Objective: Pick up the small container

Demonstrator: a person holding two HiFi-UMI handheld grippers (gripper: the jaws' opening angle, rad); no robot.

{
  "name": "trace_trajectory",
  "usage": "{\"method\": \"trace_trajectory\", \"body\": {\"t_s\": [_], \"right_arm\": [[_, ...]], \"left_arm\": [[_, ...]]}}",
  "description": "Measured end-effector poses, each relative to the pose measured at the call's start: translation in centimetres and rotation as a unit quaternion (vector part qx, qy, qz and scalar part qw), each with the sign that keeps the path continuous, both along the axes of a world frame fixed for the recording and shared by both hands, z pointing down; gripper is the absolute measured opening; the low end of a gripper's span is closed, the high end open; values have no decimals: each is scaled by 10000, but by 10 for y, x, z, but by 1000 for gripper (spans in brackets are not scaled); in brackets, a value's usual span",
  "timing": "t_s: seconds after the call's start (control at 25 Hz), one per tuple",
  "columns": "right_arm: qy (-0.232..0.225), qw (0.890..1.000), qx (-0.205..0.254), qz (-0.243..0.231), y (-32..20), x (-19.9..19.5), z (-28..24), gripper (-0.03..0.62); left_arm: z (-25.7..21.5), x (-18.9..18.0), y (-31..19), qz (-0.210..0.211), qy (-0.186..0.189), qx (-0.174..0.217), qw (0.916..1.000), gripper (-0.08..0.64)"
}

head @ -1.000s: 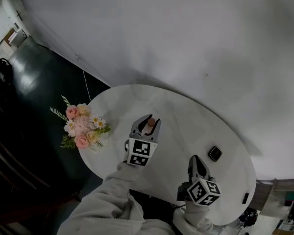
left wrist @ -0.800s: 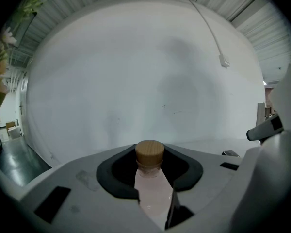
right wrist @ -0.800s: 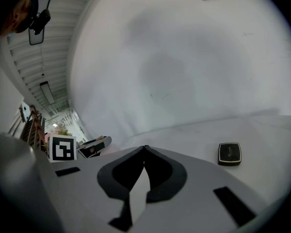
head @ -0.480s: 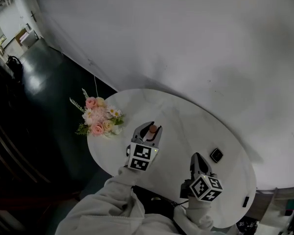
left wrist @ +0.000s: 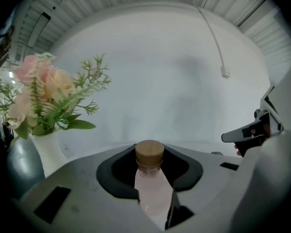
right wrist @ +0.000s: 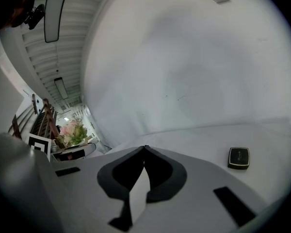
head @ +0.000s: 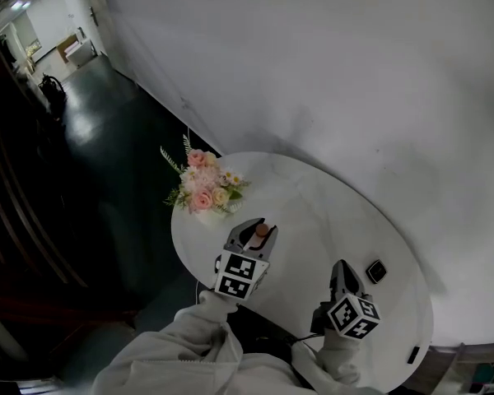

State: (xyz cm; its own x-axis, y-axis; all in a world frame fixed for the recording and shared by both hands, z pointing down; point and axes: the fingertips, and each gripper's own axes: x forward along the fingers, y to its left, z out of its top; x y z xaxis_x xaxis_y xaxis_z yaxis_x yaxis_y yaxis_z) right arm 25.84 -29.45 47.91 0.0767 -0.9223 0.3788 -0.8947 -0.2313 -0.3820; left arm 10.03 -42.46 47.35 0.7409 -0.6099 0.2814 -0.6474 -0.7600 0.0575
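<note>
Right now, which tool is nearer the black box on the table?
Right. The right tool, shut and empty, is close by, with the box just to its right. The left tool, gripping the bottle, is farther off, nearer the flowers.

White oval tabletop (head: pixel 313 212) here, and a flower bouquet (head: pixel 202 189) in a pale vase sits right at its rim. Well across from the bouquet lies a small black square pad (head: pixel 376 271); farther still, at the opposite rim, a tiny dark object (head: pixel 412 355).
</note>
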Motion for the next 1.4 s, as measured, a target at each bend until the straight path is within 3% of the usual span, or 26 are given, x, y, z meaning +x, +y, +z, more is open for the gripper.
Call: {"method": "trace_trajectory", "body": {"t_s": [0.64,0.88,1.4], "right_arm": [[352,9970,239,-641,-11,-25,-6,49],[622,9948,356,-724,-8,-26,-7,49],[597,9939,277,-882,-8,-24,0,49]], "left_arm": [[5,-88,41,-749,-35,-76,9972,124],[14,-100,48,-979,-64,-87,9951,124],[18,-94,50,-1010,-155,-161,9946,124]]}}
